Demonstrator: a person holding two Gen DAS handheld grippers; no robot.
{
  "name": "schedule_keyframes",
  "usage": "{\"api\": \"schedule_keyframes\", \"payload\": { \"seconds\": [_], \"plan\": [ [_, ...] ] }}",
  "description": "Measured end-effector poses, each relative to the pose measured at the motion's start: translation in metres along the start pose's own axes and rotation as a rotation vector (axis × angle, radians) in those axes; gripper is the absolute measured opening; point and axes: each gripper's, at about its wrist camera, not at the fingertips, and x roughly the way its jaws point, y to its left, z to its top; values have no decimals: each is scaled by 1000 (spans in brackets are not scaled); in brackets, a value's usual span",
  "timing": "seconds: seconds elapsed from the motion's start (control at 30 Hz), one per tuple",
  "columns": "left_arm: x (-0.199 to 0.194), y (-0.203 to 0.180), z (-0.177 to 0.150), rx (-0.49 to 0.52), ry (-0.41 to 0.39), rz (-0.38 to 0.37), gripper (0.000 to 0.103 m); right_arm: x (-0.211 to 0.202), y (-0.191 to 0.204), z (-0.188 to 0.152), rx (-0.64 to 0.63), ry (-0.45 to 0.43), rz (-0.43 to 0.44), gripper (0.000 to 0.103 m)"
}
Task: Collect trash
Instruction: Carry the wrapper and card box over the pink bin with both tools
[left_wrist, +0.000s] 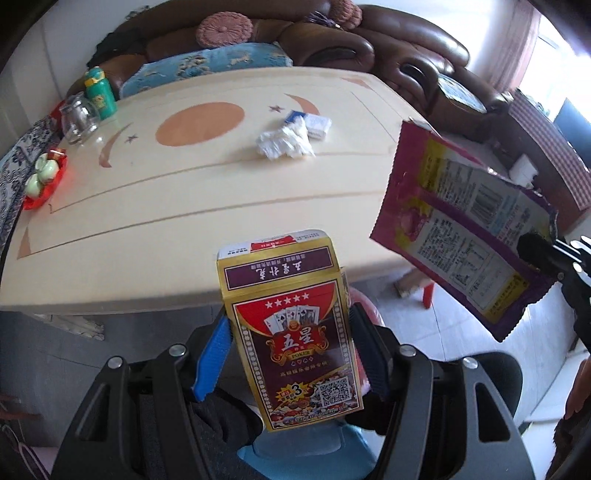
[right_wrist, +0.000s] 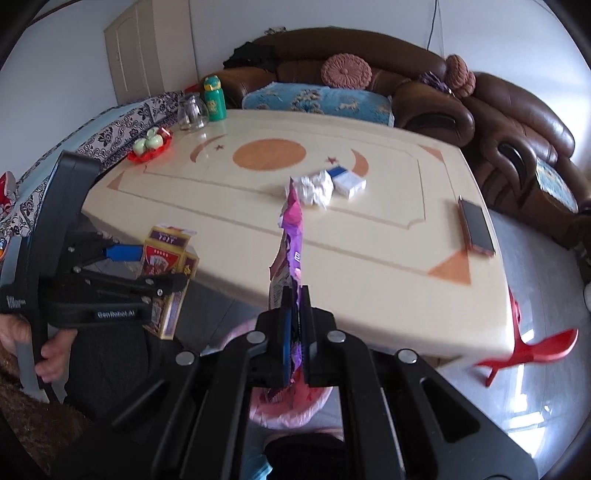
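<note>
My left gripper (left_wrist: 290, 314) is shut on a gold and maroon playing-card box (left_wrist: 295, 332), held upright just off the near edge of the cream table (left_wrist: 184, 206). The right wrist view has the same gripper (right_wrist: 160, 267) and box (right_wrist: 166, 258) at the left. My right gripper (right_wrist: 296, 291) is shut on a flat purple snack wrapper (right_wrist: 291, 229) that stands up edge-on between its fingers. In the left wrist view that wrapper (left_wrist: 454, 229) hangs at the right, pinched by the right gripper (left_wrist: 532, 251). A crumpled white tissue (right_wrist: 314, 188) and a white and blue packet (right_wrist: 347, 182) lie on the table.
A pink-lined bin (right_wrist: 288, 406) sits on the floor below my right gripper. A phone (right_wrist: 476, 227) lies near the table's right edge. A green bottle (right_wrist: 214, 99), a glass jar (right_wrist: 192, 112) and a red dish (right_wrist: 151, 146) stand at the far left. A red stool (right_wrist: 528, 350) and brown sofa (right_wrist: 498, 122) flank the table.
</note>
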Motion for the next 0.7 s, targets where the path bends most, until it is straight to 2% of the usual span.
{"api": "schedule_keyframes", "payload": {
  "seconds": [0.07,0.23,0.47,0.7],
  "plan": [
    [4,-3,-10,28,15,-33,61,2,4,-13,7,24,-4,6],
    [29,-10,-29,70,81,-53,61,21,13,-43,28,91,3,6],
    [78,-10,-54,62,192,-88,61,61,18,-77,64,174,26,6],
    [120,-2,-64,60,261,-130,61,106,19,-101,85,242,37,6]
  ]
}}
